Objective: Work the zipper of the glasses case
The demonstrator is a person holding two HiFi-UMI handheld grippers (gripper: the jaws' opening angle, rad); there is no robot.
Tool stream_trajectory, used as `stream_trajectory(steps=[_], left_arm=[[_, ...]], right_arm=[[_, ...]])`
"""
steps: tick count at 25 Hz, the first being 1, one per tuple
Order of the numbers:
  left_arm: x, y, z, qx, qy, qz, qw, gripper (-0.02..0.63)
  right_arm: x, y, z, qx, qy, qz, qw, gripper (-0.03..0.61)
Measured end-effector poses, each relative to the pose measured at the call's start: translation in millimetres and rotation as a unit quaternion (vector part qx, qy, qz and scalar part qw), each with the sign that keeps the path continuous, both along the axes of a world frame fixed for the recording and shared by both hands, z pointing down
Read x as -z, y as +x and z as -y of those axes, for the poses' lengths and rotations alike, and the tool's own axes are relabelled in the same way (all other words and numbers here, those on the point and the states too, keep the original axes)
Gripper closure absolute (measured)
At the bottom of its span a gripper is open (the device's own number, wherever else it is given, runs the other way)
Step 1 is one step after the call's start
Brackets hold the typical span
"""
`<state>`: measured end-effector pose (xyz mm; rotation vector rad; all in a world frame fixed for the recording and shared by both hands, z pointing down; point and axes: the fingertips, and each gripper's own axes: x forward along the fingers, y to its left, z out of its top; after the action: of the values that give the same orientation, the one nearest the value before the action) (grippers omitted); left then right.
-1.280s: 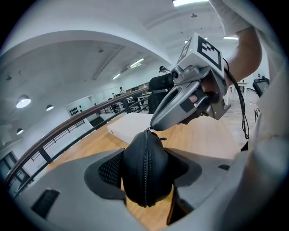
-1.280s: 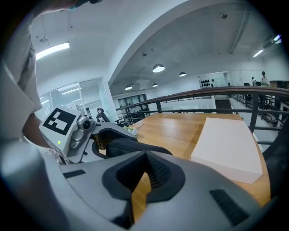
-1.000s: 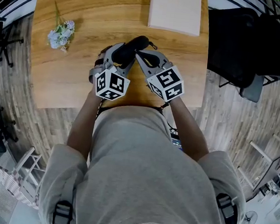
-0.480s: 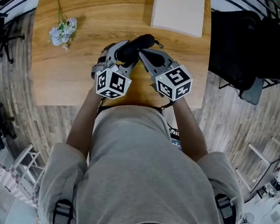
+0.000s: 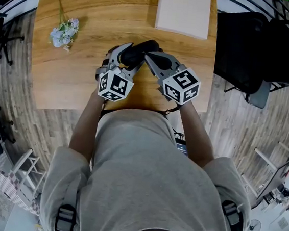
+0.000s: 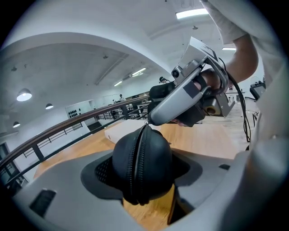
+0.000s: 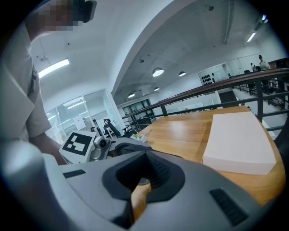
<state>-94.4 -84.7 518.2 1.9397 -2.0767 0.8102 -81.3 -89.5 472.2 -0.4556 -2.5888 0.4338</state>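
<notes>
In the head view a black zip-up glasses case (image 5: pixel 141 49) is held above the wooden table (image 5: pixel 81 80). My left gripper (image 5: pixel 132 55) is shut on the case across its sides. In the left gripper view the case (image 6: pixel 142 167) fills the gap between the pads, its closed zipper running up the middle toward me. My right gripper (image 6: pixel 151 121) comes in from the right, its shut tips at the zipper pull (image 6: pixel 146 124) on the far top end. In the right gripper view the right gripper (image 7: pixel 141 182) shows a small pale bit pinched between the pads.
A flat white box (image 5: pixel 183 11) lies at the table's far edge, also in the right gripper view as the white box (image 7: pixel 239 144). A small bunch of pale flowers (image 5: pixel 63 31) lies at the far left. Black chairs (image 5: pixel 254 47) stand off the table's right side.
Both grippers and the case have drifted slightly to the right. The right gripper's marker cube has swung a little farther right. Both grips look unchanged.
</notes>
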Motion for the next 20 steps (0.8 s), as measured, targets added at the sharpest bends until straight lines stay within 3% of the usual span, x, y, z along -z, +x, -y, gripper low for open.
stream_trajectory(steps=[10,20], left_arm=[[26,10,-5,-0.011,0.060,-0.017,0.9980,0.341],[16,2,-3,-0.008,0.018,-0.010,0.9998,0.344]], right_arm=[[-4,4,17,-0.027,-0.067,0.002,0.997,0.554],[-4,2,10,-0.025,-0.023,-0.004,0.999,0.553]])
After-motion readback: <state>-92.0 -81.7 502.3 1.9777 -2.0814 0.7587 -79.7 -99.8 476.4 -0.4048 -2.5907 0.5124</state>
